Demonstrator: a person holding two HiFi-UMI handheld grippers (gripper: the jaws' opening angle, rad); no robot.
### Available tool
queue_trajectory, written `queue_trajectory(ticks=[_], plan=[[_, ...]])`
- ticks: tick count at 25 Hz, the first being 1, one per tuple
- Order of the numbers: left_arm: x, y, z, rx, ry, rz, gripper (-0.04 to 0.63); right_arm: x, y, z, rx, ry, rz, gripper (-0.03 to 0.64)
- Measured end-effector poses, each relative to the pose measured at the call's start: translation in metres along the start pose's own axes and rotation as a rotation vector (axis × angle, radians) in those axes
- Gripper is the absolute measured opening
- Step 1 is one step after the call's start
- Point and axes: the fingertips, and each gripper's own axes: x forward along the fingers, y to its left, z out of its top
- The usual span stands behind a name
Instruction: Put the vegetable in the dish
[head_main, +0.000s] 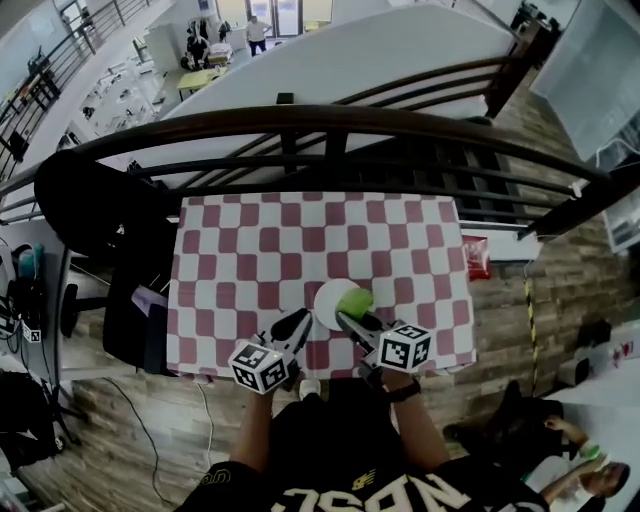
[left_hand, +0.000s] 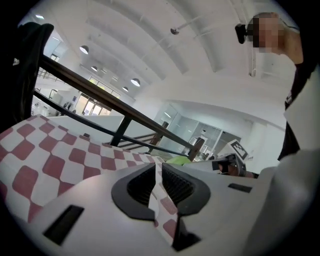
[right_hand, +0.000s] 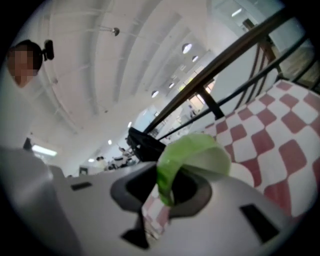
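Observation:
A light green leafy vegetable (head_main: 356, 300) is held at the right rim of a small white dish (head_main: 328, 298), near the front edge of the red-and-white checked table (head_main: 250, 250). My right gripper (head_main: 348, 320) is shut on the vegetable (right_hand: 192, 152), which fills its jaws; the white dish (right_hand: 242, 174) shows just beyond them. My left gripper (head_main: 299, 320) hovers beside the dish's left rim, shut and holding nothing. In the left gripper view its jaws (left_hand: 159, 169) meet over the cloth, with the vegetable (left_hand: 176, 160) and the right gripper's marker cube (left_hand: 237, 148) ahead.
A dark curved railing (head_main: 330, 125) runs behind the table. A black chair (head_main: 90, 205) stands at the left. A red packet (head_main: 477, 257) lies at the table's right edge. Wooden floor surrounds the table, and a person sits at the bottom right.

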Motion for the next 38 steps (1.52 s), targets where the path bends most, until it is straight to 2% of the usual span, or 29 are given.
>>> queue_trajectory(ticks=[4,7,9,11,13,14,16,18,21,24,26,30,35,38], plan=[[0.005,-0.003,-0.013,0.042,0.036,-0.133,0.171,-0.001,0.003,0.003,0.107,-0.004,0.183,0.086],[0.003,-0.012,-0.015,0.071,0.07,-0.277,0.28,-0.001,0.009,0.011,0.189,-0.004,0.322,0.086],[0.0,-0.026,-0.014,0.128,0.083,-0.394,0.327,-0.004,0.017,0.015,0.231,0.003,0.455,0.086],[0.001,-0.04,-0.022,0.228,0.154,-0.474,0.378,-0.009,0.026,0.015,0.271,0.015,0.595,0.086],[0.004,-0.049,-0.033,0.348,0.251,-0.529,0.42,-0.014,0.034,0.013,0.282,0.041,0.712,0.085],[0.006,-0.054,-0.035,0.384,0.283,-0.554,0.439,-0.016,0.038,0.011,0.276,0.057,0.76,0.086],[0.009,-0.06,-0.031,0.399,0.296,-0.588,0.473,-0.017,0.044,0.008,0.271,0.084,0.836,0.086],[0.013,-0.059,-0.027,0.415,0.296,-0.589,0.494,-0.016,0.047,0.005,0.282,0.106,0.894,0.086],[0.019,-0.055,-0.025,0.443,0.304,-0.582,0.503,-0.012,0.053,-0.002,0.28,0.151,0.938,0.086],[0.021,-0.063,-0.023,0.469,0.291,-0.623,0.503,-0.009,0.056,-0.012,0.261,0.191,0.945,0.086],[0.021,-0.067,-0.028,0.508,0.31,-0.654,0.502,-0.007,0.058,-0.017,0.267,0.198,0.956,0.086],[0.025,-0.066,-0.037,0.558,0.349,-0.662,0.476,-0.009,0.057,-0.019,0.287,0.184,0.967,0.086],[0.034,-0.058,-0.05,0.586,0.441,-0.621,0.468,-0.006,0.044,-0.023,0.237,0.173,0.893,0.086],[0.04,-0.054,-0.064,0.577,0.498,-0.609,0.466,-0.005,0.032,-0.035,0.178,0.217,0.833,0.091]])
